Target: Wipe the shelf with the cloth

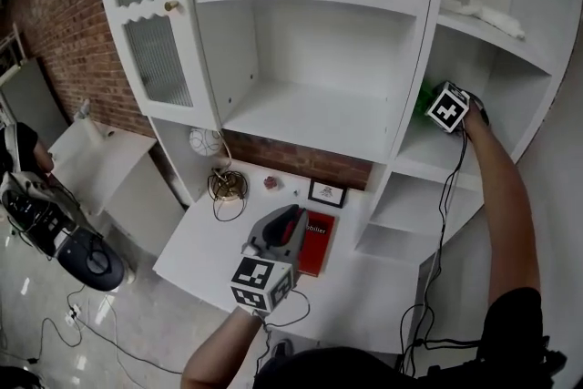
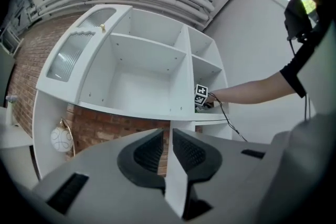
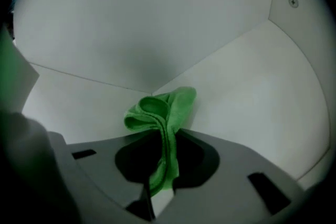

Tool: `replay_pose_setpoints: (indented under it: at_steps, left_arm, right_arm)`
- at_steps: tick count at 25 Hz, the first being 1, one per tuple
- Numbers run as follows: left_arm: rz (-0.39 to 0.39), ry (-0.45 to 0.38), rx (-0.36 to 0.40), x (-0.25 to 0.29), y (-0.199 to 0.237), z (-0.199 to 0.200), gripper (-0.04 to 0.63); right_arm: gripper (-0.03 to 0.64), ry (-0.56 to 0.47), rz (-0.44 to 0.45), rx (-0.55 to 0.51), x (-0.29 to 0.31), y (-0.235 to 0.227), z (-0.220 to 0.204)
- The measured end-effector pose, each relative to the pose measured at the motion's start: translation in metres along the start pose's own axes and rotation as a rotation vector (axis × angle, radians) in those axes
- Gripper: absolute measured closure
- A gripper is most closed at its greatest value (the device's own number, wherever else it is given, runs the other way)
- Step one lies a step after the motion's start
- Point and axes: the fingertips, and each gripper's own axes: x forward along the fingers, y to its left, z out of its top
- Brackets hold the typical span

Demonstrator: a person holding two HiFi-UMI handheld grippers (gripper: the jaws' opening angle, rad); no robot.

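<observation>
Right claw [image 3: 164, 139]: jaws clamped on the green cloth [image 3: 160, 110]. A narrow band of the fabric runs down between the pads, and the rest bunches in folds just beyond the jaw tips. Ahead of the tips, three white inner surfaces of the shelf unit [image 1: 310, 23] meet in a corner. The bunched cloth lies close to that corner, with its far edge against or just short of the surface to the right; contact cannot be confirmed. From the head view, this claw sits inside a right-hand compartment, directly above the shelf [image 1: 424, 161]. Its marker cube [image 1: 448, 107] faces outward, and a sliver of green shows just left of the cube. The person's arm [image 1: 501, 196] extends back from it, with a cable trailing below.

Left claw [image 2: 167, 136]: jaws drawn almost together, with only a narrow slit between the ribbed pads. Nothing is held in the slit. This claw is low and well apart from the shelf unit, above the white bench [image 1: 205, 241]. A red book [image 1: 317, 249] lies on the bench immediately to its right. A small framed picture [image 1: 326, 193] stands just beyond its tips. Further ahead and to the left are a coil of wire [image 1: 227, 186] and a white globe [image 1: 207, 141], both against the brick wall [image 1: 64, 14]. In the left gripper view the open white compartments fill the field ahead, and the right claw's cube is visible in the far right compartment.
</observation>
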Motion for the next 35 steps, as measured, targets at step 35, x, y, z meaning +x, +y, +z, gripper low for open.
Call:
replay_pose_setpoints:
  at_steps: [35]
  left_arm:
    - [-0.402,-0.014,-0.026,0.038,-0.143,-0.007,0.540]
  right_arm:
    - [0.566,-0.138,0.350,-0.188,-0.225,0.162,-0.028]
